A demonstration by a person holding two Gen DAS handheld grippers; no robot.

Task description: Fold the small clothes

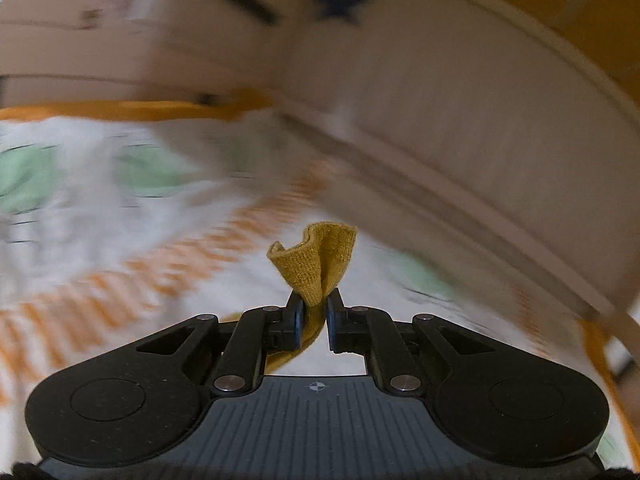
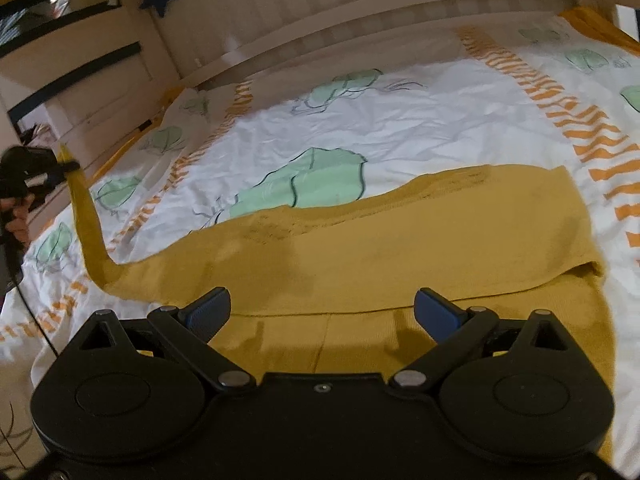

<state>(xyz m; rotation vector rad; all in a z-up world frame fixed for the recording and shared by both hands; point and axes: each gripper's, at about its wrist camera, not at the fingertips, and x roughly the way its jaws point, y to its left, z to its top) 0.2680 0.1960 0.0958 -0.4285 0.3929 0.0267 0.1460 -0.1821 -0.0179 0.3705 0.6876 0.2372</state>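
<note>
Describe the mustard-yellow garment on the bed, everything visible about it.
The mustard-yellow garment is a fine knit, plain in colour, with faint darker patches. Its body lies mostly flat on the white patterned bedcover, one layer folded over another with a seam showing near the camera. A long narrow part stretches left and rises off the bed, its end pinched in the shut jaws of the left gripper. The right gripper hovers open over the near fold.

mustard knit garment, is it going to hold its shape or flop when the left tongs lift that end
Probably floppy: the mustard knit garment droops in a long sagging strip from the left tongs down to the bedspread. It likely bunches easily, since the pinched end crumples into folds. It seems light, as a small pinch holds the raised strip.
</note>
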